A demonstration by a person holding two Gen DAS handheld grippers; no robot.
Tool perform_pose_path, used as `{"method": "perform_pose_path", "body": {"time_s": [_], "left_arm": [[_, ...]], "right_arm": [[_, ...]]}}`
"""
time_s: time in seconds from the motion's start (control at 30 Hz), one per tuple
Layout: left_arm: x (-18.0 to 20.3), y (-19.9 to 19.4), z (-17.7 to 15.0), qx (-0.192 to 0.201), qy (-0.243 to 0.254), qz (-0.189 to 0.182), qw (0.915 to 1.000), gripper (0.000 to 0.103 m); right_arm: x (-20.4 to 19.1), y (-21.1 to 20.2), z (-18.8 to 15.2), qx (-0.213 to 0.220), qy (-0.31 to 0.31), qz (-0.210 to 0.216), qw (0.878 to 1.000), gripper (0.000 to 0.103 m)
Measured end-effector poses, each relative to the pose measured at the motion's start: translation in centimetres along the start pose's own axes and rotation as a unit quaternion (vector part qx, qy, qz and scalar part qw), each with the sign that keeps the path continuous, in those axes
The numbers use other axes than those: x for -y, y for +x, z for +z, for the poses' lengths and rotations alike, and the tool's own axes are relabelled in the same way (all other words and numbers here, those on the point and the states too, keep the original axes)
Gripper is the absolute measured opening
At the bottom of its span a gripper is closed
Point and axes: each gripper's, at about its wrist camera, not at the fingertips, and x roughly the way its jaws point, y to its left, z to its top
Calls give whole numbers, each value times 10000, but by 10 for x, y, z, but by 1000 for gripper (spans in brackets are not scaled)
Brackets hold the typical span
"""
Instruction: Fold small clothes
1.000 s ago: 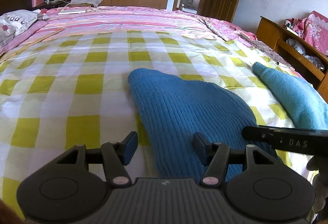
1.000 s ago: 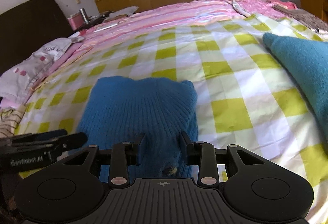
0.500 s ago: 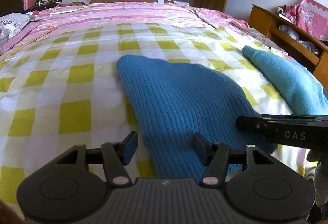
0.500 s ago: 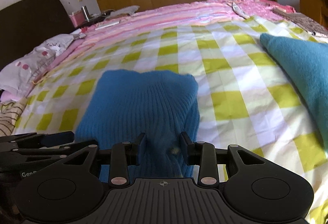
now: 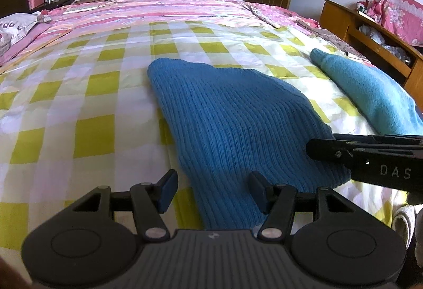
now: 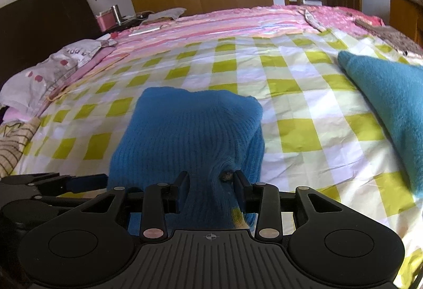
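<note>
A small blue ribbed knit garment point(image 5: 232, 125) lies folded on the yellow-checked bedsheet point(image 5: 92, 109). It also shows in the right wrist view point(image 6: 190, 130). My left gripper point(image 5: 211, 189) is open, its jaws standing wide over the garment's near left edge, holding nothing. My right gripper point(image 6: 211, 184) is shut on the garment's near edge, the cloth bunched between its fingers. The right gripper's fingers enter the left wrist view from the right point(image 5: 364, 154). The left gripper shows at the lower left of the right wrist view point(image 6: 53, 183).
A teal folded knit point(image 5: 370, 93) lies on the bed to the right, also in the right wrist view point(image 6: 391, 103). A pink striped cover point(image 5: 171, 11) spans the far bed. Pillows point(image 6: 53, 72) lie left. A wooden shelf point(image 5: 370, 35) stands right.
Both grippers have drawn slightly nearer over the blue garment, and the view has tilted a little. The right gripper still holds the near edge; the left stays open.
</note>
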Motion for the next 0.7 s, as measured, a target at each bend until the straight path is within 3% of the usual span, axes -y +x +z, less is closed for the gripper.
{"method": "perform_pose_path", "body": {"time_s": [0.37, 0.7], "left_arm": [[1, -3, -5, -51, -5, 14, 10000, 66], [2, -8, -9, -44, -9, 181, 9998, 78]], "right_arm": [[-2, -3, -9, -50, -12, -67, 10000, 36], [-6, -14, -17, -45, 52, -33, 10000, 40]]}}
